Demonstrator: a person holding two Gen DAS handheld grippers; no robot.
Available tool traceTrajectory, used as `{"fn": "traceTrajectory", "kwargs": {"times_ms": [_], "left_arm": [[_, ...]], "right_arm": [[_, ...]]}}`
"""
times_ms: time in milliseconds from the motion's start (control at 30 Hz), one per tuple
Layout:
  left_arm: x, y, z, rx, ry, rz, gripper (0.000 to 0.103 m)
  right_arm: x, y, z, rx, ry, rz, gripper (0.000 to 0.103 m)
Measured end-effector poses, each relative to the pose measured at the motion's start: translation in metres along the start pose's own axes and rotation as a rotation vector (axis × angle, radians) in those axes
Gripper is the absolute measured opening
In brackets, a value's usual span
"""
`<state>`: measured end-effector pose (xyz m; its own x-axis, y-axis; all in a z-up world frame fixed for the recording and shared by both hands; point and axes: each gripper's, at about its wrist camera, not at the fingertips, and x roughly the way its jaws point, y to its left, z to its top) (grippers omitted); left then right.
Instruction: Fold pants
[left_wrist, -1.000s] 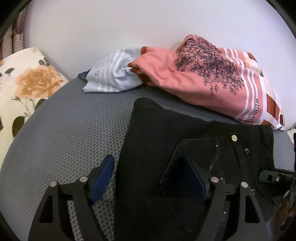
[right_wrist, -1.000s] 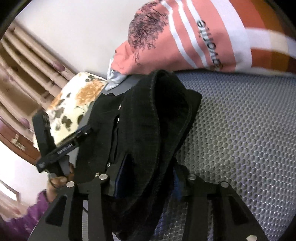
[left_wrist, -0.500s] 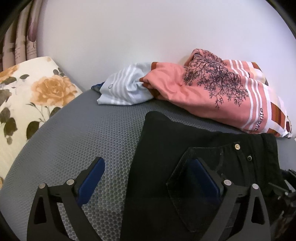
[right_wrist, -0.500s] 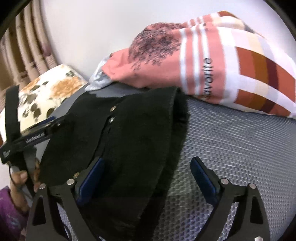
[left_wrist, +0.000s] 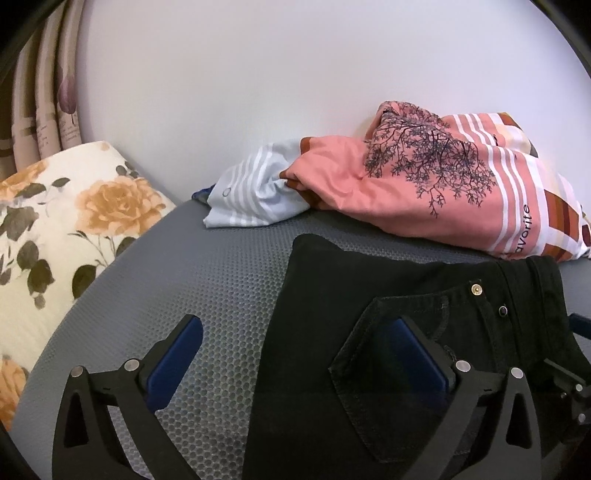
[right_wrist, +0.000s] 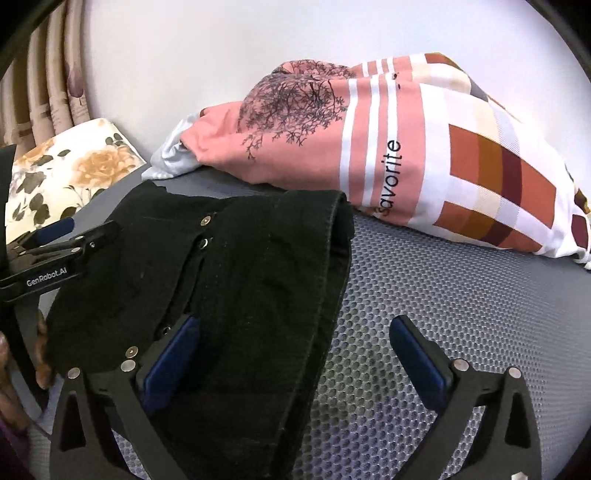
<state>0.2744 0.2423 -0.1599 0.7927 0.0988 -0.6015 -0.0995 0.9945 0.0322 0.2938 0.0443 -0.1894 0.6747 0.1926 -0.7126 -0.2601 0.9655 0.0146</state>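
Left wrist view shows the black pants (left_wrist: 369, 332) lying folded in a flat bundle on the gray bumpy mat (left_wrist: 207, 280), with the back pocket facing up. Both claws have just been opening. The left gripper (left_wrist: 295, 354) is let go and spread wide, with one blue pad over the pocket and the other over bare mat. In the right wrist view, the right gripper (right_wrist: 295, 354) is let go too, with the thick waist edge of the pants between its pads but not squeezed.

I think the fold is nearly done and this step is letting go. To do it well, lift both claws straight up and away so no pad snags the cloth and pulls the fold open. Then pat the puffy edge flat.

Behind the pants sits a pink printed cloth (left_wrist: 424, 184) by the wall, and a flower pillow (left_wrist: 70, 221) lies to the left.
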Motion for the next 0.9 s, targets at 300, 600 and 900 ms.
{"fn": "traceTrajectory", "kwargs": {"times_ms": [300, 600, 900], "left_arm": [[-0.014, -0.006, -0.005, 0.032, -0.040, 0.082, 0.102], [-0.042, -0.013, -0.026, 0.044, -0.034, 0.068, 0.102], [-0.077, -0.007, -0.050, -0.012, -0.015, 0.066, 0.102]], "right_arm": [[-0.018, 0.004, -0.006, 0.009, -0.057, -0.056, 0.103], [-0.033, 0.016, -0.019, 0.008, -0.063, -0.051, 0.103], [-0.056, 0.027, -0.036, 0.014, -0.033, -0.009, 0.103]]}}
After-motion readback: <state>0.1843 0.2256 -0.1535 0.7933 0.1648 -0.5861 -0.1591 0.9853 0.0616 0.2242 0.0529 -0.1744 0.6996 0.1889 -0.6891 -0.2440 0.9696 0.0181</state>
